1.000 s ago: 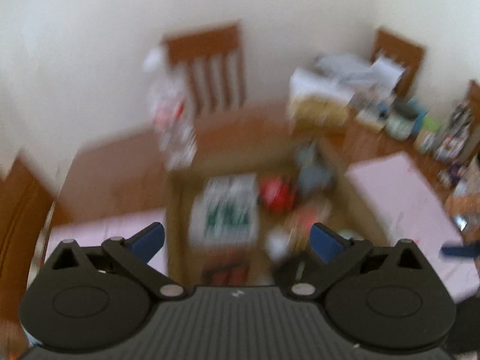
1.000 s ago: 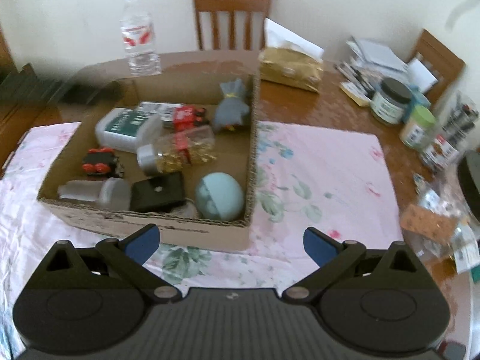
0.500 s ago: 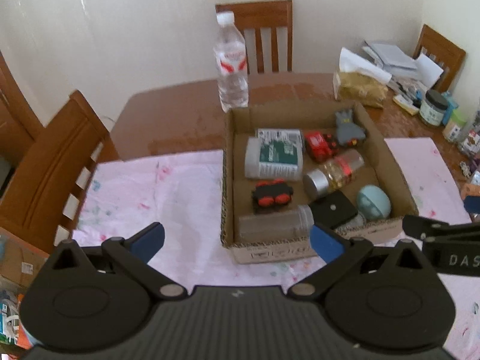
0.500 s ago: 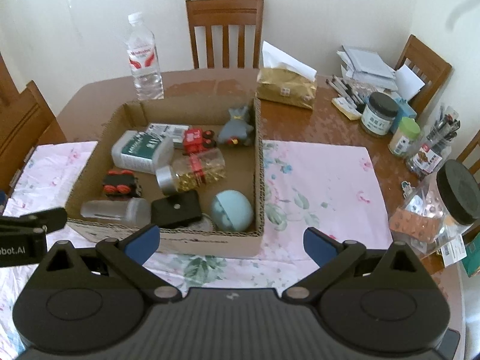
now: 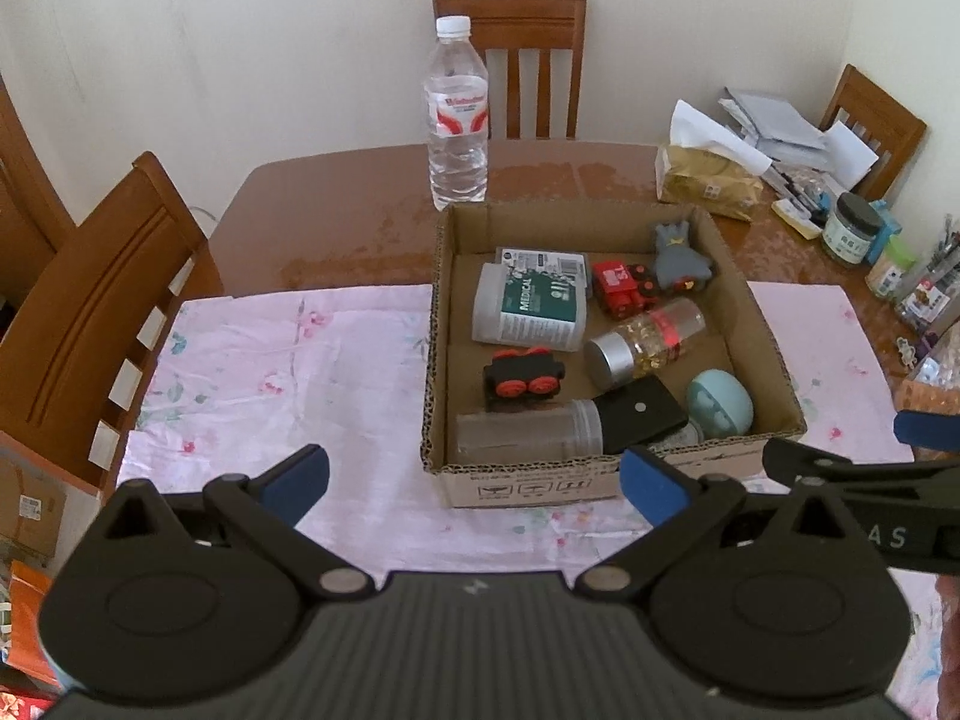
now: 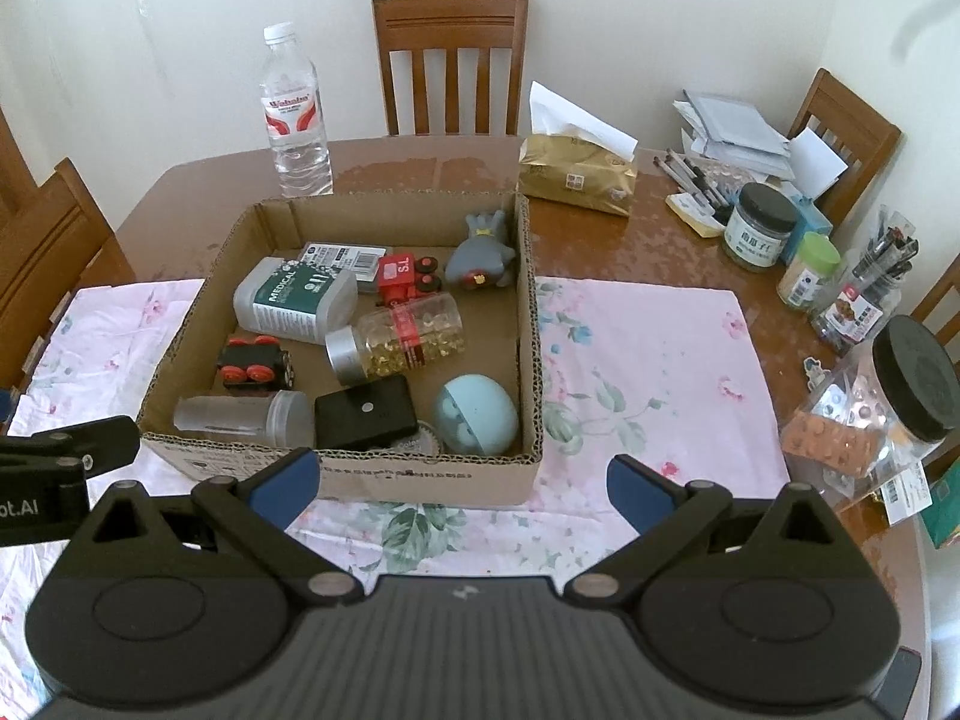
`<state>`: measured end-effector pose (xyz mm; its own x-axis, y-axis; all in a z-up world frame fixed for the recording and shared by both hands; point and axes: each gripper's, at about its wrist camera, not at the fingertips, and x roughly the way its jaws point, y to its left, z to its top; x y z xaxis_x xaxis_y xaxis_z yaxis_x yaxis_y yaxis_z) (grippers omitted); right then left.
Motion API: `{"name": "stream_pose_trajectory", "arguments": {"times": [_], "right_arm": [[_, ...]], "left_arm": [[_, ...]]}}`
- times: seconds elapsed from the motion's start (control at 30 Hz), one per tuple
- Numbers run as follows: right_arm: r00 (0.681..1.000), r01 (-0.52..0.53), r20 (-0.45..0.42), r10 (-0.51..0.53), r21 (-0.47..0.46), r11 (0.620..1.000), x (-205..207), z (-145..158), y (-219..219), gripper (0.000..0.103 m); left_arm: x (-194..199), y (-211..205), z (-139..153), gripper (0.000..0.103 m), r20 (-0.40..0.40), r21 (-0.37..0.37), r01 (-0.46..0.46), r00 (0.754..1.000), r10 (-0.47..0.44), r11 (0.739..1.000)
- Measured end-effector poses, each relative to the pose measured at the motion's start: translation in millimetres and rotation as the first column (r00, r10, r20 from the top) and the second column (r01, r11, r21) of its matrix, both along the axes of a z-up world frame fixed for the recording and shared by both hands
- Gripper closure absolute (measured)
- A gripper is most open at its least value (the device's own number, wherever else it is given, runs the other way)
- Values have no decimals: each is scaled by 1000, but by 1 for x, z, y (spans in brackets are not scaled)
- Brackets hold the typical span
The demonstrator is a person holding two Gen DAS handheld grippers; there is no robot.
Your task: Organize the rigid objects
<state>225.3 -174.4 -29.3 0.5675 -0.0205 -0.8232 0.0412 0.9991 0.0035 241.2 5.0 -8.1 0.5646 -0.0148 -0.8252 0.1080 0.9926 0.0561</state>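
A shallow cardboard box (image 5: 528,486) (image 6: 420,477) stands on a pink floral cloth. It holds a white medical bottle (image 5: 528,312) (image 6: 294,300), a pill bottle (image 5: 648,339) (image 6: 396,342), a black-and-red toy car (image 5: 522,381) (image 6: 255,363), a red toy truck (image 5: 621,288), a grey figure (image 5: 681,261) (image 6: 483,255), a clear tube (image 5: 528,435), a black case (image 5: 642,420) (image 6: 366,420) and a pale blue ball (image 5: 720,405) (image 6: 477,417). My left gripper (image 5: 474,483) and right gripper (image 6: 459,480) are both open and empty, held in front of the box's near wall.
A water bottle (image 5: 456,120) stands behind the box. A gold tissue pack (image 6: 576,180), jars (image 6: 759,228), pens and papers crowd the table's right side. A large black-lidded jar (image 6: 900,402) is at the right edge. Wooden chairs (image 5: 90,312) surround the table.
The left gripper's view has swung from a blurred sweep to a steady look at the box from the front left. The right gripper has drawn back a little. Both stay open.
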Motion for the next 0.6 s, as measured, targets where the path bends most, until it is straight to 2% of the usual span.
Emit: {"name": "stream_pose_trajectory", "arguments": {"times": [0.6], "right_arm": [[1000, 10, 10, -10, -1, 1000, -1, 3, 2, 0]], "left_arm": [[-3, 2, 5, 1, -17, 18, -7, 1000, 7, 1000]]}}
